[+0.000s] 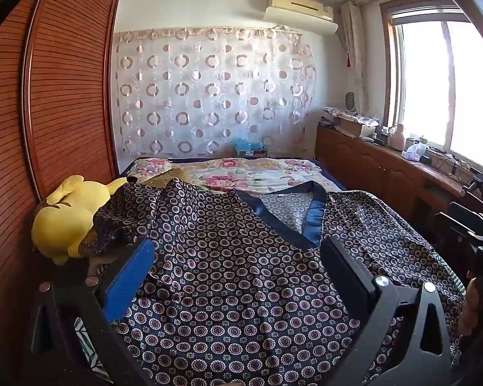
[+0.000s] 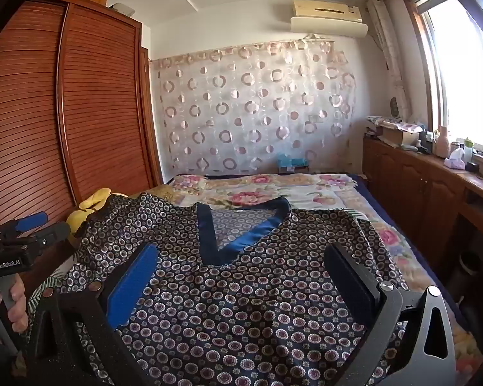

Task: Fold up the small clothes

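1. Left wrist view: the left gripper [image 1: 238,276] hangs over the patterned shirt [image 1: 241,289], its jaws spread wide with nothing between them. The shirt lies spread on the bed [image 1: 273,169], collar [image 1: 312,218] toward the far end. The shirt's near hem is cut off by the bottom edge and partly hidden behind the gripper's black frame. One sleeve [image 1: 125,218], left of the collar, is bunched over a yellow plush toy [image 1: 64,215], covering part of it. At the right edge, beyond the shirt, only part of the right gripper [image 1: 479,247] shows, with fingers of the right hand [image 1: 476,305] under it; its jaws are out of frame.

2. Right wrist view: the right gripper [image 2: 241,276] is likewise released, its jaws wide apart above the shirt [image 2: 241,315], just short of the collar [image 2: 241,241]. Here the collar's whole V shows. The plush toy [image 2: 87,209] is mostly hidden behind the sleeve [image 2: 112,225]. Left of the shirt, the left gripper [image 2: 25,234] appears from the side, held by the left hand [image 2: 6,302]; its blue pad shows, but the gap is hard to judge from this angle. The shirt's right shoulder drapes toward the bed's [image 2: 338,199] edge.
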Demonstrator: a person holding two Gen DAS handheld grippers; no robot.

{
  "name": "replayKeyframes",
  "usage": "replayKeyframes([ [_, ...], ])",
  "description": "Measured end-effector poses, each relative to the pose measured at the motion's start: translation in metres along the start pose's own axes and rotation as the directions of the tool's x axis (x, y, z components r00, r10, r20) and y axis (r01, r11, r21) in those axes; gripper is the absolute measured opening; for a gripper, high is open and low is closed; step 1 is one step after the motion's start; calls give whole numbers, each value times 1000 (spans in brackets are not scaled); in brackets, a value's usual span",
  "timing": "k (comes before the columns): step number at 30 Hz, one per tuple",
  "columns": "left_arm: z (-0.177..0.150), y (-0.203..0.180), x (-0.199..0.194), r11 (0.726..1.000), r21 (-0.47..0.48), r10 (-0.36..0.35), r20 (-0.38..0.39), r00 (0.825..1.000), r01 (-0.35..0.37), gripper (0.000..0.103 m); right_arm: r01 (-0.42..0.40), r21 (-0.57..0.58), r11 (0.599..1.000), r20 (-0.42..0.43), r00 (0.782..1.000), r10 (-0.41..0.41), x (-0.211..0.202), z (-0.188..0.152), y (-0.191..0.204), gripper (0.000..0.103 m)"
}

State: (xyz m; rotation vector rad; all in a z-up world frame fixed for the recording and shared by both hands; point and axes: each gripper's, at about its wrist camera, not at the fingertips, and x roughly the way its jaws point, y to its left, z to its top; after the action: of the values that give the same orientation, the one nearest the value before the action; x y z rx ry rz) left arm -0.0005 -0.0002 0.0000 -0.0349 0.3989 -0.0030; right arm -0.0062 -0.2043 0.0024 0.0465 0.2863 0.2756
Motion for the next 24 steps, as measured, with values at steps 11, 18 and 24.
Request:
replayKeyframes([
  [11,2,2,0,1000,-14,2,-12,1000,-2,103,-1,1,1000,-3,1000,1,1,0,-2,103],
  [18,0,4,-2,1000,-8,6,-8,1000,-6,103,-3,3,1000,-5,1000,3,0,-1,-5,103],
  [24,1,4,-4,1000,-6,10,-4,1000,-10,103,3,0,1000,-8,1000,-3,0,-1,0,103],
])
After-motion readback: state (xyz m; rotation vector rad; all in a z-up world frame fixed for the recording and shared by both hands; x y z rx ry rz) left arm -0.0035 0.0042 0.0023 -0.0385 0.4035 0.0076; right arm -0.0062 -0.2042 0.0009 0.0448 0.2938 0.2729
